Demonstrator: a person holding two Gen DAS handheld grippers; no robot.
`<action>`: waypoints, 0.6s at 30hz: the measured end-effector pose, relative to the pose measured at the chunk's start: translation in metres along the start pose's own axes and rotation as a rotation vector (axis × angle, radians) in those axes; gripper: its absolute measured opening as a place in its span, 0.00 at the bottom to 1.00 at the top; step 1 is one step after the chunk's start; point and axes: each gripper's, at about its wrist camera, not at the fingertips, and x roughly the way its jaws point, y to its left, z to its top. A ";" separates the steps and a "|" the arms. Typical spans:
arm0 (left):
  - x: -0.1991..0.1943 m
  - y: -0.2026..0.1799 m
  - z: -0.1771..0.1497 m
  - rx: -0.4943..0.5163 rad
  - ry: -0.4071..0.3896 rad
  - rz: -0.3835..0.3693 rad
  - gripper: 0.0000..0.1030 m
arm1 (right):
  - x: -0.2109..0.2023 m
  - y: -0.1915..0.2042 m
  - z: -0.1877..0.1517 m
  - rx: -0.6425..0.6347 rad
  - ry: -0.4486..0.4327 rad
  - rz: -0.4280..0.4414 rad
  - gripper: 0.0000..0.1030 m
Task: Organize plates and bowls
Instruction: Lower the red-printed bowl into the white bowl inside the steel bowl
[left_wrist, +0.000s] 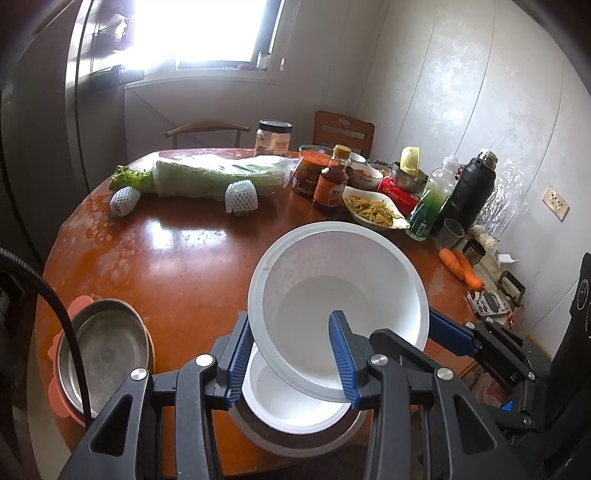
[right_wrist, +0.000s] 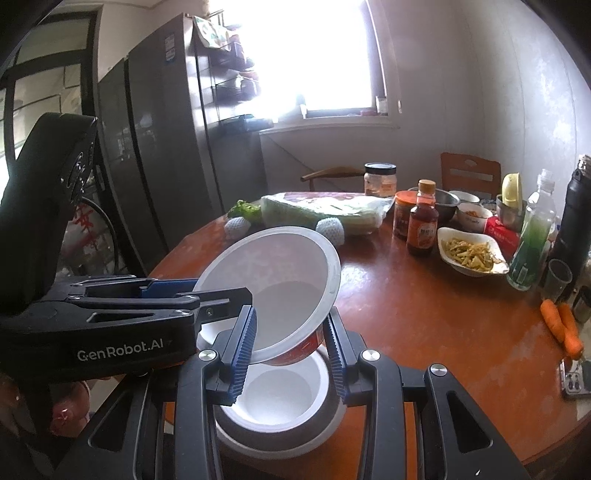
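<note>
Both the left tongs (left_wrist: 291, 354) and right tongs (right_wrist: 291, 350) are nearly closed on opposite rims of the tilted white paper bowl (left_wrist: 340, 291), poised above the white-lined stacked bowl (left_wrist: 295, 406) on the reddish-brown round tabletop (left_wrist: 177, 258), probably for nesting.

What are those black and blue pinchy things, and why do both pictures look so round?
They are two pinching tools; a person holds one in each hand. Each carries a tiny camera with a bulging lens, so each picture looks along one tool's two fingers. The left tool and the right tool both pinch the rim of the same white paper bowl, tilted just above another white bowl on the round brown table. Also there: a metal pot, wrapped cabbage, a sauce bottle, a dish of yellow-green food, carrots and a black flask.
</note>
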 end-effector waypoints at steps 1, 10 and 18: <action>0.001 0.001 -0.001 0.000 0.004 -0.001 0.41 | 0.000 0.001 -0.002 -0.004 0.005 0.002 0.38; 0.010 0.004 -0.015 -0.011 0.046 -0.002 0.41 | 0.004 0.001 -0.019 0.006 0.040 0.024 0.38; 0.019 0.008 -0.024 -0.024 0.082 0.003 0.41 | 0.011 0.001 -0.034 0.010 0.081 0.041 0.38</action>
